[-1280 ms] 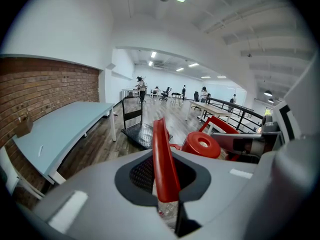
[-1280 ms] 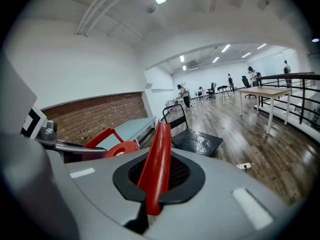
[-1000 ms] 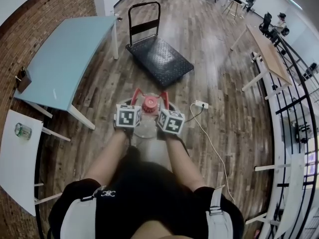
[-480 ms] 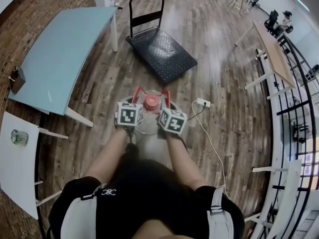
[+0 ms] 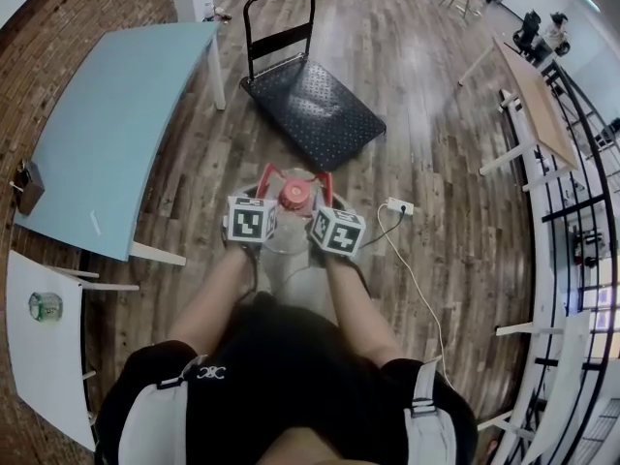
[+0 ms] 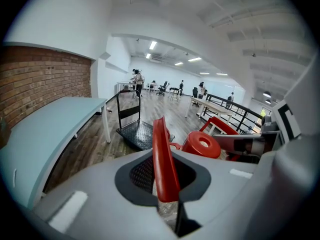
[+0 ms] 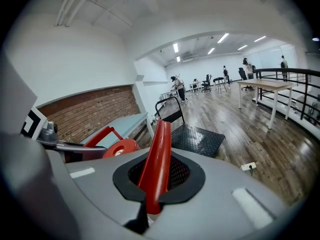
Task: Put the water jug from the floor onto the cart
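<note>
The water jug is a clear bottle with a red cap and a red handle on each side. It hangs in front of the person's legs, above the wooden floor. My left gripper is shut on the left red handle. My right gripper is shut on the right red handle. The cap also shows between the two grippers in the left gripper view. The cart, a black platform with an upright push bar, stands on the floor just beyond the jug.
A light blue table runs along the brick wall at left, with a white table nearer. A power strip and its cable lie on the floor right of the jug. A wooden table and a black railing are at right.
The jug, held by both grippers, has been carried a little forward toward the cart. Both grips on the red handles look the same.
</note>
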`<state>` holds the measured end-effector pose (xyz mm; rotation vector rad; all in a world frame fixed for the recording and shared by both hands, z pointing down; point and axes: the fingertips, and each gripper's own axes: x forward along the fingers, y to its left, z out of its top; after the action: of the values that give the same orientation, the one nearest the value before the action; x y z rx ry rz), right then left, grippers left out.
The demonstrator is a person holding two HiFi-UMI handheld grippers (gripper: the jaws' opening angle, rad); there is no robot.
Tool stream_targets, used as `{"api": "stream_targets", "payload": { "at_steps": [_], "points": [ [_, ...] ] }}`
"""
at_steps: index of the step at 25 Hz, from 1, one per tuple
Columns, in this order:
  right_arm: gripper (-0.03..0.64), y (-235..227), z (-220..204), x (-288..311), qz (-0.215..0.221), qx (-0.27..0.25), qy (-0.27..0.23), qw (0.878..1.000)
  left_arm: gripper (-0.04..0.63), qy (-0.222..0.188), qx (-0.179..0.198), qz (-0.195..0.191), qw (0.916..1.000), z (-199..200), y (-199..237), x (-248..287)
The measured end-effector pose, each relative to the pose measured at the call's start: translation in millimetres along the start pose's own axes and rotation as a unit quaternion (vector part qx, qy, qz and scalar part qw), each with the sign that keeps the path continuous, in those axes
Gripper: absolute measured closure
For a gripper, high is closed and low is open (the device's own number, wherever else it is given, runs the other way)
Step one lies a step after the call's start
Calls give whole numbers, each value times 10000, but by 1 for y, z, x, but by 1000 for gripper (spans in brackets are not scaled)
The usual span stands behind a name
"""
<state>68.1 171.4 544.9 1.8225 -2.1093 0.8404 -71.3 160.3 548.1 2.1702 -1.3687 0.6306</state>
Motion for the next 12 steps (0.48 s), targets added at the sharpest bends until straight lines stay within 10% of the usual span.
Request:
{"api": "stream_targets", "payload": {
  "at_steps": [12],
  "points": [
    [597,23,64,63,-136,97,-320,9993,563,-155,292,-152,9993,72,52,40]
  ]
}}
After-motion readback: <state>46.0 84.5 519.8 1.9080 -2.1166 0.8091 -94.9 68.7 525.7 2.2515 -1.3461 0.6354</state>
